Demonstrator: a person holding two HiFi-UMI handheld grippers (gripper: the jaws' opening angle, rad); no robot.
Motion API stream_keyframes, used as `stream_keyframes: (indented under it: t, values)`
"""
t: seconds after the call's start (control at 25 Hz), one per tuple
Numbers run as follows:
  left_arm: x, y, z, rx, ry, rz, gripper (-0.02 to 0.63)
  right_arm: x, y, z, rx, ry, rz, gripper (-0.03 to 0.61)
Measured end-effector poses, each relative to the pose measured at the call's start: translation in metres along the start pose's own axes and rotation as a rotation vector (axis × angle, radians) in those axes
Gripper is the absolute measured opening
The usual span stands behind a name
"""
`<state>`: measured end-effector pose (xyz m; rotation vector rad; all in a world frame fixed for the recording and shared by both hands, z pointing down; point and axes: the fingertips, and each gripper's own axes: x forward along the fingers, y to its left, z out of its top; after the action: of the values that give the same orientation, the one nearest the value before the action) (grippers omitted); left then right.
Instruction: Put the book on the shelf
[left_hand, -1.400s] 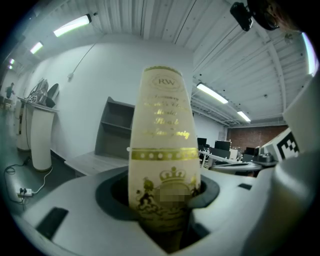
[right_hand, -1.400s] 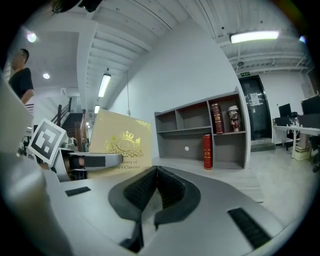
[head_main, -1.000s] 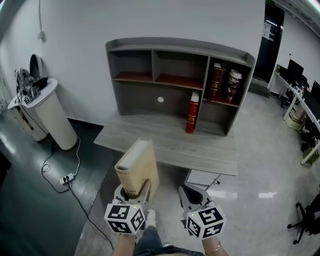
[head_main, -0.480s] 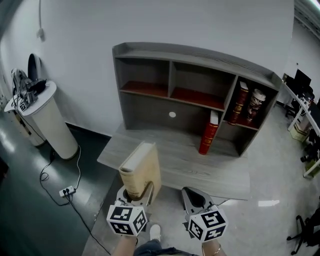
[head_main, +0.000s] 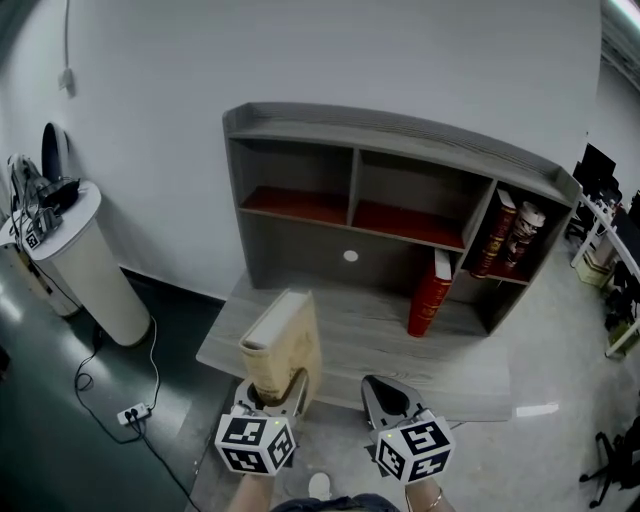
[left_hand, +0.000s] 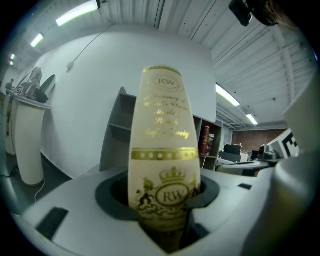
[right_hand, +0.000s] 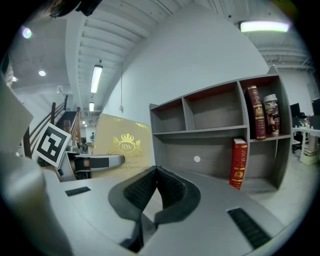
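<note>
The left tool (head_main: 275, 385) is clamped on the lower end of a cream hardback book with gold stamping (head_main: 283, 340). It carries the book upright, with the spine facing back along the tool. In the left gripper view the jaws stand wide apart, and their dark pads press the two covers of the book (left_hand: 162, 150). Gripping low on a thick volume probably leaves the top free to slide into a compartment first, though the book's weight then sits high above the tool.

The right tool (head_main: 385, 392) hangs just to the right of the left one. Its ribbed black pads are closed on each other with nothing between them (right_hand: 156, 175), so it seems to be waiting as a spare support.

The grey wood-grain shelf unit (head_main: 400, 130) stands ahead of both tools, well apart from them, on a pale grey table (head_main: 380, 350). The shelf has a curved top rail and red-lined floors. The two upper compartments straight ahead of the left tool look empty, so either could take the book.

Ahead and to the right of the right tool, a glossy red book (head_main: 430, 293) leans against a divider. Two more dark red volumes (head_main: 497, 235) tilt in the end compartment.

The cream book's cover looks smooth and slightly sheeny, with a rounded spine.
</note>
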<state>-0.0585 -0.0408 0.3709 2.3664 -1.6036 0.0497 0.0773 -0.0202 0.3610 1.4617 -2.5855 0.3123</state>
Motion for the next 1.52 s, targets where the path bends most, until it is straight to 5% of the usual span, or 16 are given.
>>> stream_keyframes:
  t: [0.68, 1.52]
  values:
    - [0.045, 0.035, 0.014, -0.018, -0.012, 0.020, 0.221, 0.058, -0.019, 0.017, -0.019, 0.004, 0.014, 0.009]
    - [0.146, 0.034, 0.054, 0.033, -0.060, 0.039, 0.221, 0.100, -0.109, 0.037, -0.002, -0.003, -0.009, 0.009]
